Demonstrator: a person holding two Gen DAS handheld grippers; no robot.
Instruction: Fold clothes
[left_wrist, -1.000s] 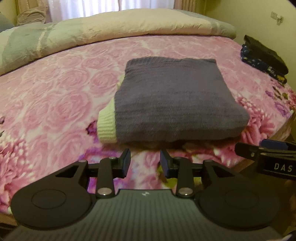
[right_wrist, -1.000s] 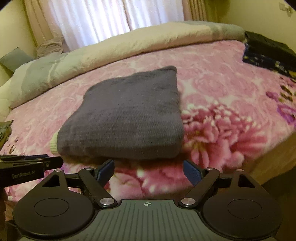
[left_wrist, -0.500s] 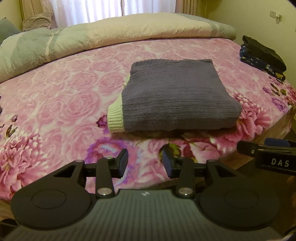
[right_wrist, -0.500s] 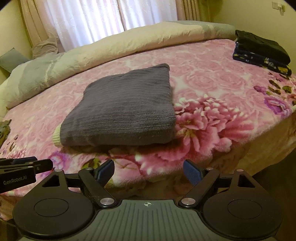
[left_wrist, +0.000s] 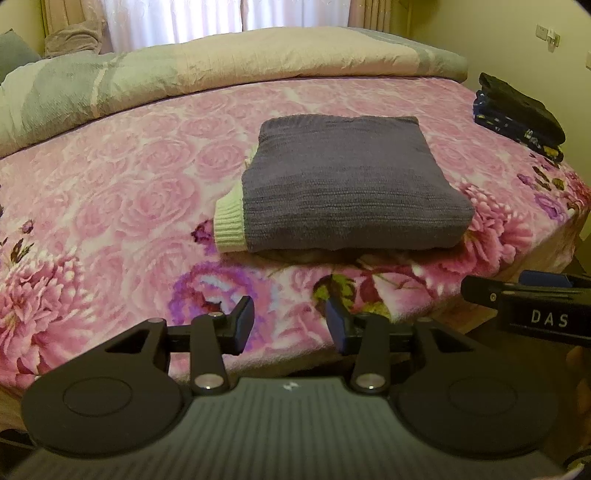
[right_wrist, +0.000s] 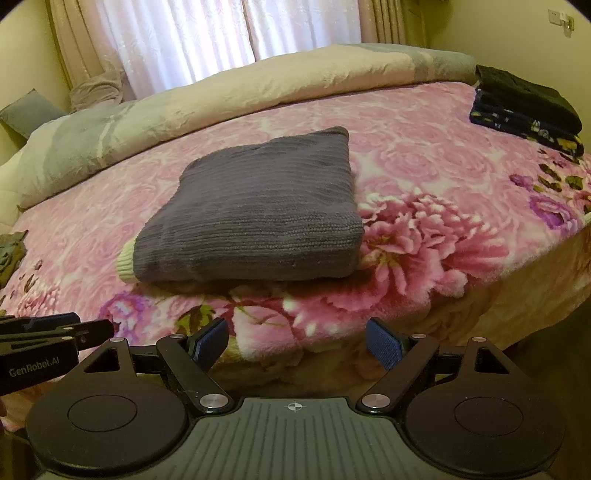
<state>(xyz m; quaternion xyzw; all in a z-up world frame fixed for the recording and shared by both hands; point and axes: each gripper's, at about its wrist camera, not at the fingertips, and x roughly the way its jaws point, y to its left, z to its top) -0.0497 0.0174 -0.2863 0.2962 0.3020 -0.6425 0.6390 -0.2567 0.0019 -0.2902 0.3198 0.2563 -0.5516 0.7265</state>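
Observation:
A folded grey knitted sweater (left_wrist: 347, 184) with a pale green cuff (left_wrist: 229, 226) at its left lies on the pink floral bed near the front edge; it also shows in the right wrist view (right_wrist: 255, 214). My left gripper (left_wrist: 290, 325) is open and empty, held off the bed's front edge, short of the sweater. My right gripper (right_wrist: 295, 345) is open wide and empty, also back from the bed edge. Each gripper shows at the side of the other's view.
A stack of dark folded clothes (right_wrist: 524, 107) sits at the bed's far right corner. A rolled grey and cream duvet (left_wrist: 221, 70) runs along the back. A dark olive garment (right_wrist: 9, 254) lies at the left edge. The pink blanket (left_wrist: 110, 192) covers the bed.
Both grippers have drawn back from the sweater and away from the bed edge; the sweater looks smaller and farther. The sweater has not moved. Both jaws stay open.

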